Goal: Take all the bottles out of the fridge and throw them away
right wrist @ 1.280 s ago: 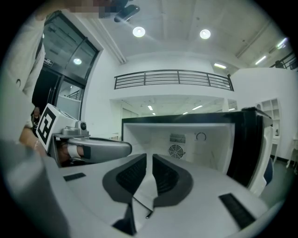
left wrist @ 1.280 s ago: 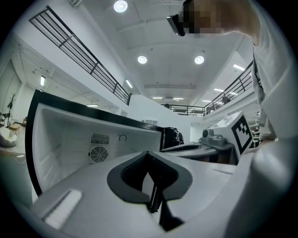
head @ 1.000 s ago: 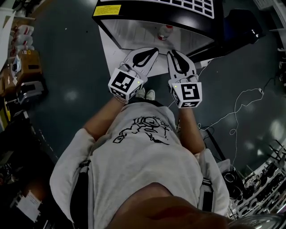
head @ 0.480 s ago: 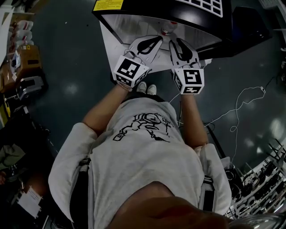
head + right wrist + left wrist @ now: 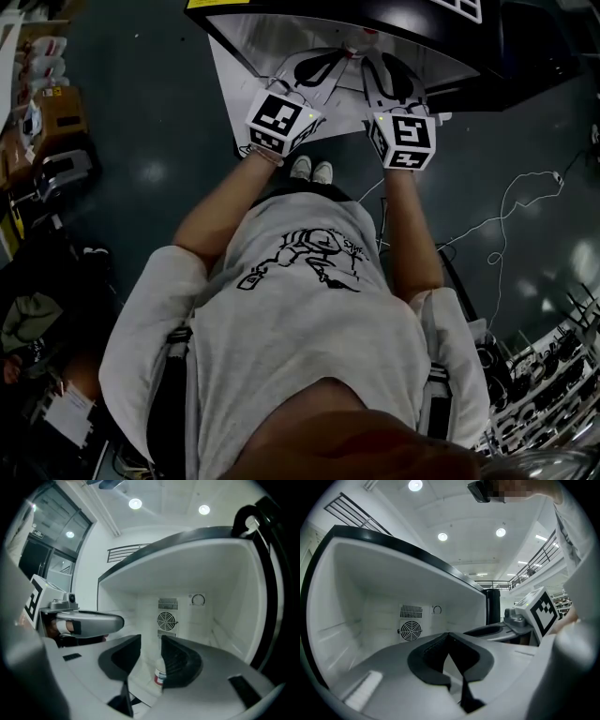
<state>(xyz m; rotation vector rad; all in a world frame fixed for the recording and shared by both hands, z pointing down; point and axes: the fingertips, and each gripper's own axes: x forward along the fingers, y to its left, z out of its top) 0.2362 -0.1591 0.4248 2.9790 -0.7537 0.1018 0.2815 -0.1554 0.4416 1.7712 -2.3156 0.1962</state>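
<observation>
Bottle point(image 5: 160, 674) low centre inside fridge point(image 5: 225, 588), right gripper point(image 5: 151, 644) jaws just opening, spread, bottle in their gap untouched, left gripper point(image 5: 449, 637) jaws pressed together, empty.

The fridge point(image 5: 272, 42) is cut off by the head view's top edge. In the right gripper view the bottle point(image 5: 160, 675) shows only its lower part. The rest hides behind one jaw of the right claw point(image 5: 150, 644) — its jaws have just been opening, with nothing pressed between them. The bottle's label is too small to read.
</observation>
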